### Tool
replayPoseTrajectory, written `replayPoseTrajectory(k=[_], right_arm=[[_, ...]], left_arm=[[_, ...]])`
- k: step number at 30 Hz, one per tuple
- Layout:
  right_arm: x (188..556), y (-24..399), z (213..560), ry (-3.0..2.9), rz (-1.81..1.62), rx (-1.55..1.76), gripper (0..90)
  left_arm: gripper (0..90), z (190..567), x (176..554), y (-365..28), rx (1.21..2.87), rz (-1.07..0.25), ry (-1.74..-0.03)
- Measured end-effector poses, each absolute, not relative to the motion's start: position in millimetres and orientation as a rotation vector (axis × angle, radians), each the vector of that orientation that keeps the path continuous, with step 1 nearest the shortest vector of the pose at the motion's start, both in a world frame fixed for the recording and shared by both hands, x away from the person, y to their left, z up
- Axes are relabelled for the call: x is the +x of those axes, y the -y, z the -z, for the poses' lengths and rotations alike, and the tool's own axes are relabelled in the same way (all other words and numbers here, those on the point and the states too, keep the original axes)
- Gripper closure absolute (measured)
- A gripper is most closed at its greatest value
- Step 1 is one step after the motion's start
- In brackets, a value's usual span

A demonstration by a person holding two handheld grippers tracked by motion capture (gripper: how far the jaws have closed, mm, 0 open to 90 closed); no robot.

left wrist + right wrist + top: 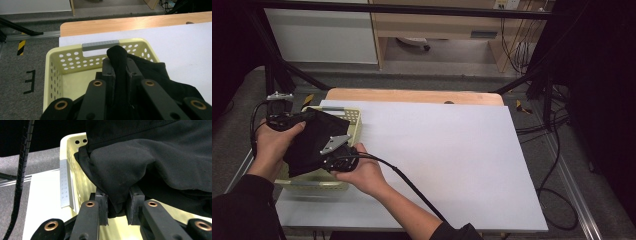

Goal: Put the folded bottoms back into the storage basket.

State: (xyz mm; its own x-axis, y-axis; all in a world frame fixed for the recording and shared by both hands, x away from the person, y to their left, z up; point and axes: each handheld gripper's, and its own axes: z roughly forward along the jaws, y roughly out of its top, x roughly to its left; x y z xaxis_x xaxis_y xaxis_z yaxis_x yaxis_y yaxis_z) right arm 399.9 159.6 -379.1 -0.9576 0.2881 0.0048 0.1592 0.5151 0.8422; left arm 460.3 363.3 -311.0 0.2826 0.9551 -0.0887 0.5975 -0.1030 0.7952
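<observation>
Table [452, 150]: white top, wooden edge at far side; extends ahead and to the right of both grippers.
Floor [22, 75]: grey, beyond the table edge, to the left of the left gripper; black mark and a black-and-yellow striped strip noted.
Basket [75, 58]: pale yellow plastic, perforated walls, at the table's near-left corner; directly under and ahead of both grippers.
Basket handle [100, 45]: grey bar on the far rim, ahead of the left gripper's jaws; a second grey bar [66, 183] on the rim just left of the right gripper's jaws.
Black cloth [314, 140]: dark fabric, bunched, held up over the basket between the two grippers; hangs partly over the basket's right rim in the left gripper view.
Left hand [274, 145]: wrapped round the left gripper body, at the basket's left side; dark sleeve behind.
Right hand [364, 175]: under the right gripper, at the basket's near-right corner.
Left gripper [117, 68]: jaws drawn close, clamped on a fold of the black cloth; fold rises between the pads and bulges above the tips.
Right gripper [119, 206]: jaws partly closed, pinching a lower edge of the black cloth; fabric pressed between both pads.
Cable [412, 187]: black, trailing from the right gripper back across the table toward the near edge.
</observation>
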Motion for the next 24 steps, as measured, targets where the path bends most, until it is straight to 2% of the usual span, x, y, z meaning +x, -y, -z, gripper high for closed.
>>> replayPoseTrajectory(k=[14,15,17,19,21,24], right_arm=[[421,-155,381,-2.609,-1.404,0.474,74.1],[421,-155,381,-2.611,-1.392,0.47,71.6],[419,-154,380,-2.617,-1.352,0.469,54.7],[414,-150,378,-2.615,-1.302,0.466,38.1],[407,-142,375,-2.594,-1.269,0.461,29.2],[400,-126,370,-2.563,-1.259,0.476,19.3]], left_arm=[[79.7,322,475,-355,1.795,-0.632,-1.389],[75.6,323,476,-354,1.793,-0.667,-1.385],[56.3,323,476,-353,1.765,-0.708,-1.379],[41.6,321,473,-351,1.737,-0.712,-1.374],[33.5,318,469,-349,1.717,-0.713,-1.38],[27.4,313,461,-344,1.694,-0.715,-1.38]])
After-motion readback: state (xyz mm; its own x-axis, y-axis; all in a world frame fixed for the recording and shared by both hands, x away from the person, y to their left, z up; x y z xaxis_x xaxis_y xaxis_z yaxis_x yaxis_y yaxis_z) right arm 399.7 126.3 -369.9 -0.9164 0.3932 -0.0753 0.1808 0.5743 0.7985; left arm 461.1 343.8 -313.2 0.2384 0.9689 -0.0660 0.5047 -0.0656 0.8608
